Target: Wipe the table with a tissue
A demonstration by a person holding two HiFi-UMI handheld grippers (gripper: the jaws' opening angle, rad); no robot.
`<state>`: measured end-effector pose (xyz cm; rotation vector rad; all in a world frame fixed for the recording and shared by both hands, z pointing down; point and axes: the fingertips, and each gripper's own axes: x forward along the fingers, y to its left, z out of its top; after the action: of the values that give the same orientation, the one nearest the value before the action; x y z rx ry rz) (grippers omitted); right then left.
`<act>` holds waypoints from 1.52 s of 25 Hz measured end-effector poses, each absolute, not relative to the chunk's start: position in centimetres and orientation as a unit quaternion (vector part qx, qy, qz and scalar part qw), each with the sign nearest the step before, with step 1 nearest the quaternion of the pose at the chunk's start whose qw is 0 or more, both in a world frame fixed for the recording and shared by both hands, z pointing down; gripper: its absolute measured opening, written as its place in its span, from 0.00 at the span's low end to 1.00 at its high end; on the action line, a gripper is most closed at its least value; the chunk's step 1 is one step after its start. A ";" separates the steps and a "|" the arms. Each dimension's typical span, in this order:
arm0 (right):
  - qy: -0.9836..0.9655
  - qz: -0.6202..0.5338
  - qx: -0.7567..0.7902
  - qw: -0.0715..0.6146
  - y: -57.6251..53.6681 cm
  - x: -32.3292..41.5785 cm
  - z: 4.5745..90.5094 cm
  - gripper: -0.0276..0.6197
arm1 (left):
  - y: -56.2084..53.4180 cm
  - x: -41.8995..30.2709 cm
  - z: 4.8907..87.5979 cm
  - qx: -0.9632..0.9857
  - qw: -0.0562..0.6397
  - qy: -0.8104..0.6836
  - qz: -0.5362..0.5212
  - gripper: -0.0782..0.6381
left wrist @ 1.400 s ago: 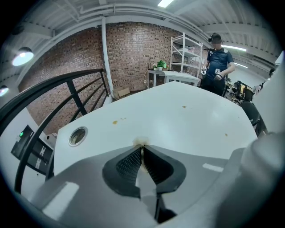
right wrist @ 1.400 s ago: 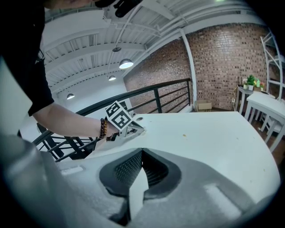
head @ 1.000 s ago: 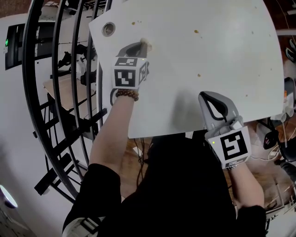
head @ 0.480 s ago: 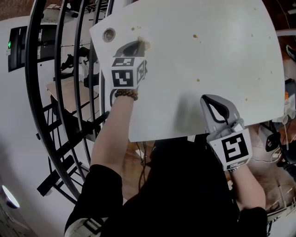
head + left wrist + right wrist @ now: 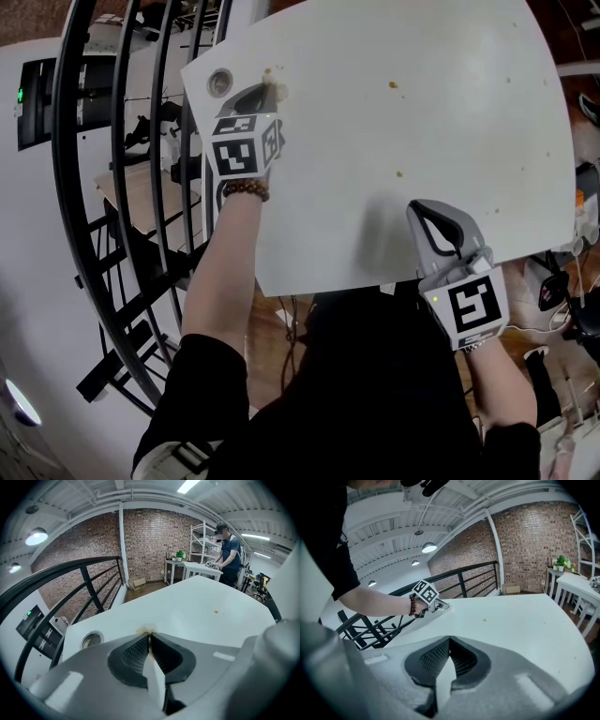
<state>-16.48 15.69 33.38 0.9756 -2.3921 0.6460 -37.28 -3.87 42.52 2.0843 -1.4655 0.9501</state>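
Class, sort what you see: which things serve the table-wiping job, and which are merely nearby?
Job: tissue; left gripper holding it; white table; brown spots.
Nearby: right gripper, shut and empty; black railing; round grommet.

Tabletop [image 5: 450, 141]: smooth white, matt, faint sheen, brown-flecked.
Left tool [image 5: 150, 634], right tool [image 5: 449, 638]: matt grey moulded plastic, black cross-ribbed pads [image 5: 136, 653].
Marker cube [image 5: 241, 152]: matt, printed black-on-white faces.
Tissue [image 5: 275, 91]: soft crumpled paper, stained.
Railing [image 5: 59, 169]: black painted metal, slight gloss.
Bracelet [image 5: 246, 189]: brown wood-like beads.
Back wall [image 5: 150, 541]: rough brick.
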 end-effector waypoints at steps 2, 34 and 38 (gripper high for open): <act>-0.872 0.237 0.357 0.237 15.5 -16.4 33.5 0.03 | -4.4 -37.7 42.6 0.746 0.209 -0.532 0.343 0.16; -0.858 0.259 0.373 0.239 15.1 -13.8 34.7 0.03 | -8.4 -36.9 44.2 0.743 0.202 -0.517 0.374 0.16; -0.856 0.262 0.376 0.238 15.3 -13.0 34.9 0.03 | -8.5 -35.9 44.3 0.746 0.201 -0.512 0.376 0.16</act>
<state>-12.98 15.32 34.90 1.0299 -2.3463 0.7171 -35.93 -8.53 44.33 2.0850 -1.4294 1.0502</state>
